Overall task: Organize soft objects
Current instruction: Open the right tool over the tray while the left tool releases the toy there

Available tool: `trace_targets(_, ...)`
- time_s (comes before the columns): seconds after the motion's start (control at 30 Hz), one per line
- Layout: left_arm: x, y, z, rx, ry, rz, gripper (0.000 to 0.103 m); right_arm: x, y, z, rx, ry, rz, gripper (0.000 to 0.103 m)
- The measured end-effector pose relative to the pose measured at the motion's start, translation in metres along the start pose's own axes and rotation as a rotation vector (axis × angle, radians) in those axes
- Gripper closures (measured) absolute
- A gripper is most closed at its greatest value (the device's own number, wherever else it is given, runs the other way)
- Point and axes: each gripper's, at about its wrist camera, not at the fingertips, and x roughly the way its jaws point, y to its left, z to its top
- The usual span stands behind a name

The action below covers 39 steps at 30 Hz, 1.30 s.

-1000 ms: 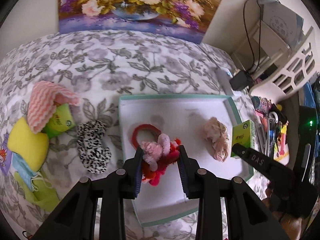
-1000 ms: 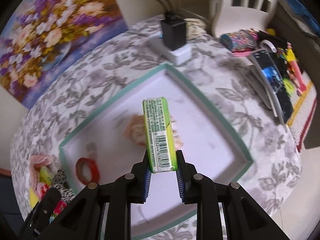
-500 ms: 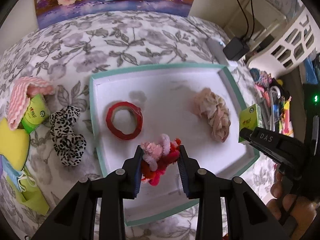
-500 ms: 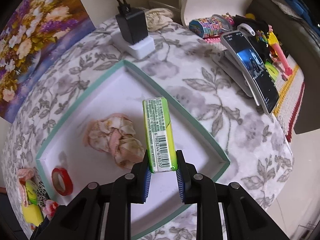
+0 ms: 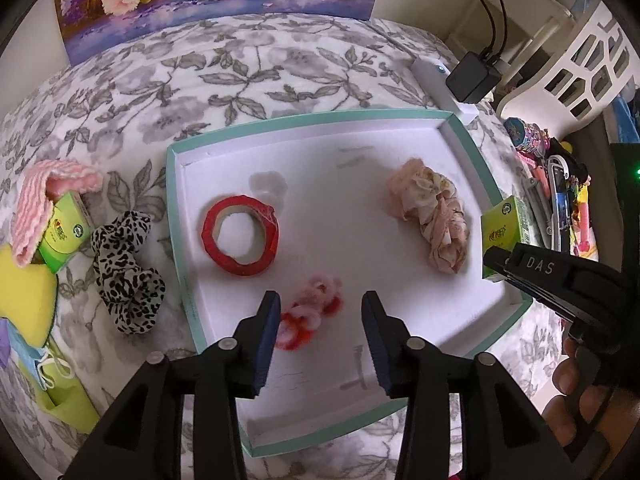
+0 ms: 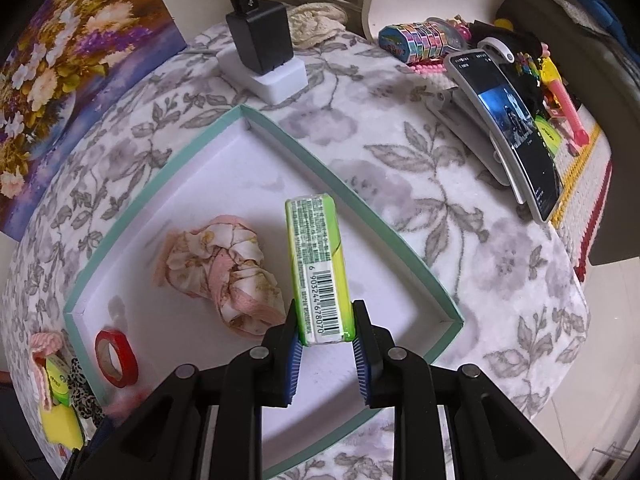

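Observation:
A white tray with a teal rim [image 5: 176, 216] lies on the flowered cloth. In it are a red tape roll [image 5: 239, 247] and a peach floral scrunchie [image 5: 432, 216]. My left gripper [image 5: 320, 300] hangs over the tray's near part and its jaws are opening. The pink and red fuzzy scrunchie [image 5: 308, 320] is blurred below them, free of the pads. My right gripper [image 6: 325, 320] is shut on a green tissue pack [image 6: 320, 264], which stands upright over the tray's right side [image 6: 352, 200], beside the peach scrunchie [image 6: 224, 268].
Left of the tray lie a leopard scrunchie [image 5: 124, 272], a pink cloth [image 5: 36, 196] over a second green pack [image 5: 66, 236], a yellow sponge [image 5: 20, 296] and a face mask [image 5: 36, 356]. A charger on a power strip [image 6: 264, 48] and a propped phone [image 6: 516, 132] stand beyond the tray.
The left jaws have spread and let go of the pink and red scrunchie, which drops toward the tray floor. Both grippers have come lower over the tray. The right still holds the pack.

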Motion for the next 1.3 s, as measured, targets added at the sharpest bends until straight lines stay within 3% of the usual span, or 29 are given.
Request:
trace_targets(0.47,-0.009,0.020,0.006,-0.087,-0.037,0.031,0.047,-0.004,0.002,0.001,-0.012,-0.006,0.005,0.077)
trace_targets(0.53,-0.010,0.026,0.007,-0.108,-0.044,0.049,0.025,-0.005,0.004,0.000,-0.021,-0.008,0.008,0.068)
trace_targets(0.57,-0.011,0.028,0.008,-0.115,-0.047,0.057,0.024,-0.006,0.005,0.000,-0.027,-0.008,0.015,0.063)
trace_targets(0.63,-0.012,0.034,0.008,-0.139,-0.056,0.071,0.024,-0.008,0.007,0.000,-0.031,-0.012,0.035,0.041)
trace_targets(0.7,-0.013,0.038,0.009,-0.155,-0.060,0.081,0.023,-0.011,0.009,-0.001,-0.039,-0.020,0.050,0.040)
trace_targets(0.8,-0.014,0.045,0.010,-0.181,-0.062,0.112,0.011,-0.012,0.013,-0.001,-0.057,-0.025,0.053,0.033)
trace_targets(1.07,-0.015,0.068,0.011,-0.275,-0.078,0.171,0.009,-0.010,0.023,-0.005,-0.097,-0.012,0.085,0.011)
trace_targets(1.13,-0.015,0.073,0.011,-0.294,-0.083,0.193,0.009,-0.011,0.026,-0.006,-0.110,-0.016,0.089,0.000)
trace_targets(1.3,-0.020,0.084,0.011,-0.338,-0.109,0.213,0.009,-0.013,0.033,-0.009,-0.143,-0.024,0.090,0.000)
